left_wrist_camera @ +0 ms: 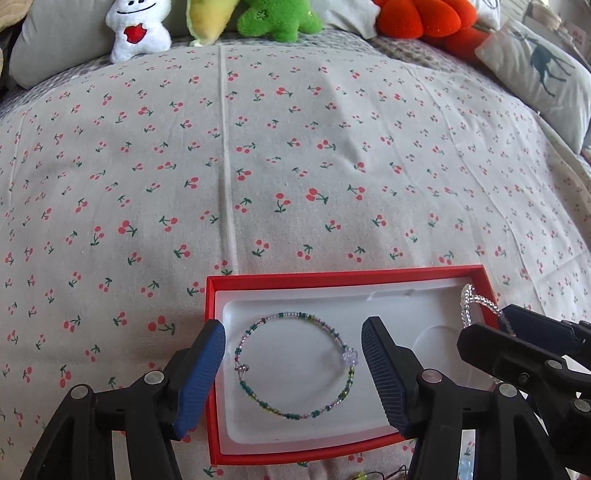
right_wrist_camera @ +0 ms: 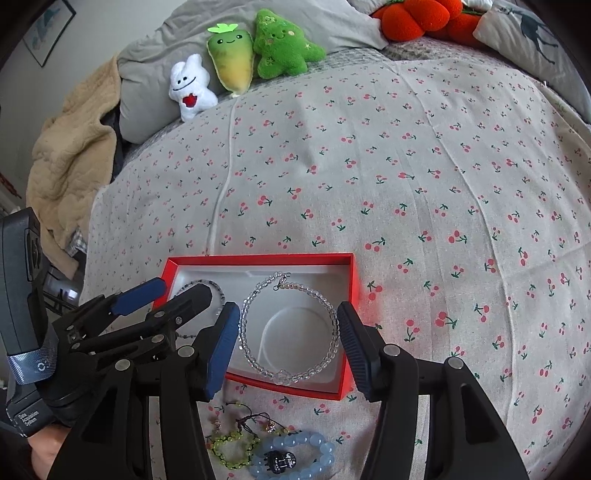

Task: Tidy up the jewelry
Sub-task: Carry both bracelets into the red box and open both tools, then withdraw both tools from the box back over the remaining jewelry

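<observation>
A red box [left_wrist_camera: 280,282] [right_wrist_camera: 258,259] with a white tray insert lies on the cherry-print bedspread. A green and pink bead bracelet [left_wrist_camera: 295,365] lies in its left half. A clear bead bracelet [right_wrist_camera: 288,328] lies in its right half; its far end shows in the left wrist view [left_wrist_camera: 471,304]. My left gripper [left_wrist_camera: 293,373] is open and empty, fingers either side of the green bracelet. My right gripper [right_wrist_camera: 288,350] is open and empty, fingers either side of the clear bracelet. In front of the box lie a yellow-green bracelet [right_wrist_camera: 232,448], a pale blue bracelet [right_wrist_camera: 295,458] and a dark cord bracelet [right_wrist_camera: 255,419].
Plush toys sit at the bed's far edge: white [right_wrist_camera: 190,88], yellow-green [right_wrist_camera: 232,59], green [right_wrist_camera: 284,46], red [right_wrist_camera: 417,16]. A deer-print pillow [left_wrist_camera: 543,77] lies far right. A beige blanket [right_wrist_camera: 70,155] hangs at the left. The bedspread [right_wrist_camera: 406,184] stretches beyond the box.
</observation>
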The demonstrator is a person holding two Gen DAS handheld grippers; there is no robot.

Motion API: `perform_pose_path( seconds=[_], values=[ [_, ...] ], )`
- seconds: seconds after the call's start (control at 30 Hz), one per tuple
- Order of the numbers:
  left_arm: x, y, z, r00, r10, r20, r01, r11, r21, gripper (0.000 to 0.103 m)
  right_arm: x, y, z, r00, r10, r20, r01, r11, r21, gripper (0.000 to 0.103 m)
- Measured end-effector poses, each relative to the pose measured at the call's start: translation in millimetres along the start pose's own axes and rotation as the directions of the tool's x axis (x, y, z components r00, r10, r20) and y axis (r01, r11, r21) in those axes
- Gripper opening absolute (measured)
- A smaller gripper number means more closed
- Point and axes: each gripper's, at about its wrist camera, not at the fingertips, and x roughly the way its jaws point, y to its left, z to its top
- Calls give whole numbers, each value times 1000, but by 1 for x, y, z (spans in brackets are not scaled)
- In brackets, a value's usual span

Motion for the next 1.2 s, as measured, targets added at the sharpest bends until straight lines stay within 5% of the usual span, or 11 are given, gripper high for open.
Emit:
perform_pose_path(
  seconds=[0.17,0.57,0.93,1.2],
  values=[
    [-7,0,-3,1000,-9,-4,9,1000,-13,69,-3,0,1,1000,13,-4,-13,999,30,68],
    [-45,5,-32,1000,16,12,-15,995,-98,79,-39,4,-9,997,73,22,-74,996,57,69],
    [-90,7,-98,994,108,7,-105,981,-161,89,-73,3,-53,1000,8,-10,-7,1000,24,74],
    [-107,11,-139,995,99,12,-95,978,-186,92,-88,0,-96,998,-56,-36,57,998,21,76]
  ],
)
